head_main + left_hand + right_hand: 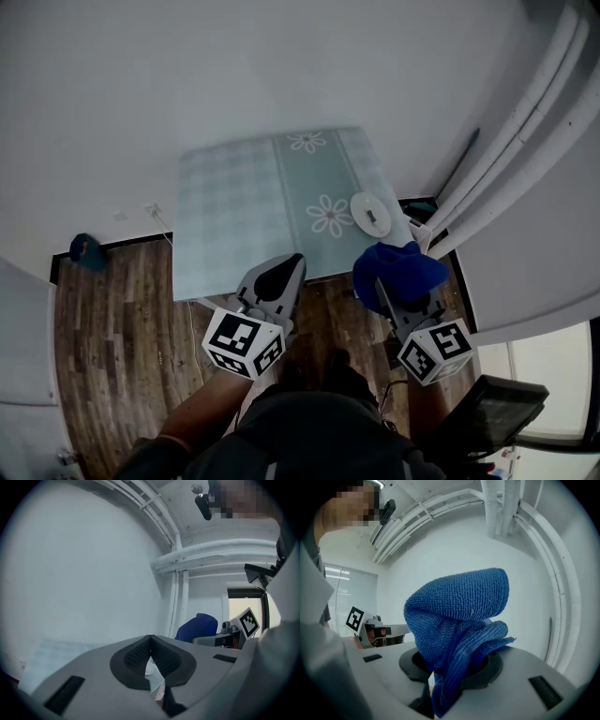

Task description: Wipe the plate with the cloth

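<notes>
Blue terry cloth point(398, 267) bulges up out of the right gripper point(394, 298), whose jaws pinch it low down, with a thick fold standing above them and a loose tail hanging below. The left gripper point(150, 641) has its jaws pressed together at the tips with nothing between them. It sits at about 9 o'clock from the right one, and both are short of the near edge of the table point(234, 216).

The white plate point(371, 214) lies untouched at roughly 12 o'clock from the cloth, on the table's 3 o'clock side and close to the edge there. A small dark mark shows at its middle; I cannot tell what it is.

The main risk, as I judge it, is the plate sliding. Nothing steadies it, the table covering looks smooth, and a wiping stroke pushed toward 3 o'clock could carry it over the edge. A second risk is the grip. Only a bunched part of the cloth is held, so a firm drag may tug it free or leave the hard jaws scraping the plate. The hanging tail could also snag on the plate's rim.
</notes>
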A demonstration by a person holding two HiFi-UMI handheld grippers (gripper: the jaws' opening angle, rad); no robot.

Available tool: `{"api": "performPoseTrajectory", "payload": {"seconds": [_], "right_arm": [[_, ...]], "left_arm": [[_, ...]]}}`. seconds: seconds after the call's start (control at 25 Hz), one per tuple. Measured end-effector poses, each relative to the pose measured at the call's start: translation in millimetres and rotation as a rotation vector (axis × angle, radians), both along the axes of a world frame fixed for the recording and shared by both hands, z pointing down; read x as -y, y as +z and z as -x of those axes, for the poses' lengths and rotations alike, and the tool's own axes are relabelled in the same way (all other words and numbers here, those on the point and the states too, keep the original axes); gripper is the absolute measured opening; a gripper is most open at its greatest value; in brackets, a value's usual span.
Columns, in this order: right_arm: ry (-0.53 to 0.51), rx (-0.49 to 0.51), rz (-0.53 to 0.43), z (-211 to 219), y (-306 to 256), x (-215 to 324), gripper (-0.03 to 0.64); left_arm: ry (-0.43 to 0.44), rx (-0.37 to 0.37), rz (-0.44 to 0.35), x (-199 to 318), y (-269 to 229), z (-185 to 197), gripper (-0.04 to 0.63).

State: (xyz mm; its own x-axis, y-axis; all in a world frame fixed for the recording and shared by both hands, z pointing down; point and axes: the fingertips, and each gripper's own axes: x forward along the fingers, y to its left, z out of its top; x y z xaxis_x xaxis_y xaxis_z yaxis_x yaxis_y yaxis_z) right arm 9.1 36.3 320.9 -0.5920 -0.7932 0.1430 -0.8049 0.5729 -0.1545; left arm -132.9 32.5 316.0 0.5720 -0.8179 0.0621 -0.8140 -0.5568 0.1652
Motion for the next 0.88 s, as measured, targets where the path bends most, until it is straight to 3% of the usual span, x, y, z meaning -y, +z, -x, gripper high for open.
{"api": "performPoseTrajectory", "payload": {"seconds": [0.32,0.68,0.88], "right_arm": [[-0.044,0.010,0.019,-15.6,11.5,52.4,0.124],[-0.095,0.024,0.010,-46.1,13.6,116.4,0.124],[-0.113,0.028,0.022,-71.4,17.4,162.7,0.124]], "left_arm": [[-0.042,0.013,0.018,52.7,4.5,-17.3,0.009],[-0.125,0.085,-0.002,115.7,8.7,-46.7,0.009],[-0.152,0.078,0.057,160.6,20.0,-64.3,0.009]]}}
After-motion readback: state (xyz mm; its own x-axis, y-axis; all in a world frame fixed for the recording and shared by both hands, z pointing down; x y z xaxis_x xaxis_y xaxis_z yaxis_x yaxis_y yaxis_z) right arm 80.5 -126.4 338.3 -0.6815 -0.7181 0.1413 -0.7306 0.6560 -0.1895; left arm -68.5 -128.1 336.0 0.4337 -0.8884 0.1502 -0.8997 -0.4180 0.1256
